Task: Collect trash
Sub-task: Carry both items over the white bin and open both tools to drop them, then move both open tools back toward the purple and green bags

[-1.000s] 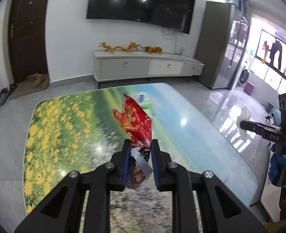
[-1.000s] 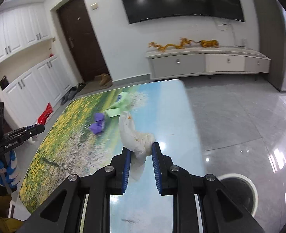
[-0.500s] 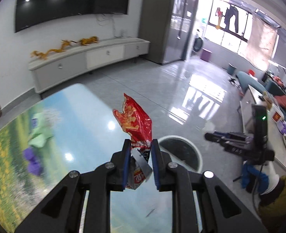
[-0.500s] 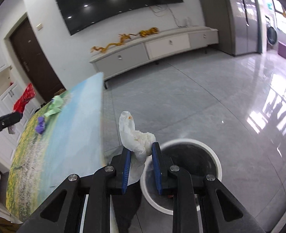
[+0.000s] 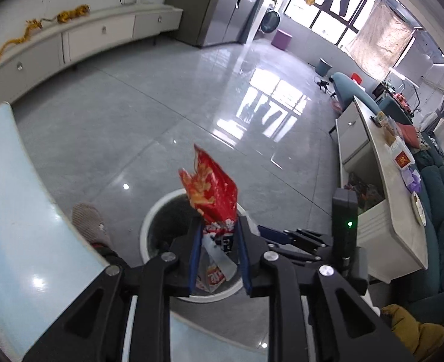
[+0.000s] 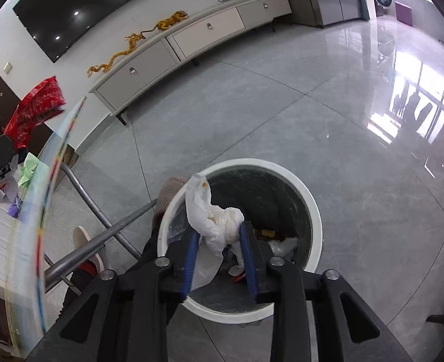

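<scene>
My left gripper (image 5: 217, 232) is shut on a red snack bag (image 5: 211, 190) and holds it above a round white-rimmed trash bin (image 5: 149, 226) on the floor. My right gripper (image 6: 217, 236) is shut on a crumpled white tissue (image 6: 213, 214) and holds it over the same bin (image 6: 312, 211), which has some trash at its bottom. The right gripper also shows in the left wrist view (image 5: 282, 235), just right of the bag. The red bag also shows at the far left of the right wrist view (image 6: 36, 108).
The table (image 5: 17, 211) with its printed top lies left of the bin; its edge (image 6: 44, 205) and metal legs (image 6: 101, 235) show in the right wrist view, with green and purple scraps (image 6: 27, 169) on it. A slippered foot (image 5: 89, 220) stands beside the bin. A counter (image 5: 382, 196) stands at right.
Both grippers swung from over the table to above the bin, still holding the bag and the tissue. The right gripper's fingers now look a little wider apart around the tissue.
</scene>
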`<action>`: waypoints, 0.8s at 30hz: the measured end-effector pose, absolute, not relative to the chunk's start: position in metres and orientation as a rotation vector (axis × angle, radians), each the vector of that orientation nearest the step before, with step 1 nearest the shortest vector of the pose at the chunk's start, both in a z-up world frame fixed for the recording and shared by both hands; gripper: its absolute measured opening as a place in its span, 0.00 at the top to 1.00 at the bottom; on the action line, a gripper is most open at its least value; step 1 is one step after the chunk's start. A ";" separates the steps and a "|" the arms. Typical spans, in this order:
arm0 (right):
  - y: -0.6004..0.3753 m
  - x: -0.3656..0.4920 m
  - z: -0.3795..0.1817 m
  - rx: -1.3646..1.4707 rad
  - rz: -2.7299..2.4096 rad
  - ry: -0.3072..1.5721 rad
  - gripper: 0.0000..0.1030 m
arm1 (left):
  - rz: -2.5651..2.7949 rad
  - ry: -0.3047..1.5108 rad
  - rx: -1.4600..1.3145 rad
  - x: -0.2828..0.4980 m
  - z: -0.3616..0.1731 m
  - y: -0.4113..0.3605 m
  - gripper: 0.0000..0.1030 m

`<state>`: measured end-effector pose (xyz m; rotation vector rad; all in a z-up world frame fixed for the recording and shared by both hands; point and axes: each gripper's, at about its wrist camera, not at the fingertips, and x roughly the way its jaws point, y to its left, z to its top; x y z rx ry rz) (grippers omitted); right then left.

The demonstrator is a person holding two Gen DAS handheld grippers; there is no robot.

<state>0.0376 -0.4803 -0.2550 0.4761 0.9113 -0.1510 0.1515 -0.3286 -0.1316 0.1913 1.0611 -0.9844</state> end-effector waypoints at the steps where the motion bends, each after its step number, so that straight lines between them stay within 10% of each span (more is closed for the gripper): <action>1: -0.481 0.039 -0.257 0.479 -0.161 0.916 0.54 | -0.984 1.071 0.190 0.152 -0.135 -0.332 0.63; 3: -0.485 0.037 -0.261 0.488 -0.174 0.919 0.50 | -0.981 1.078 0.178 0.152 -0.139 -0.336 0.51; 24: -0.427 0.007 -0.157 0.323 -0.177 0.753 0.45 | -0.614 0.662 0.278 0.098 -0.051 -0.217 0.51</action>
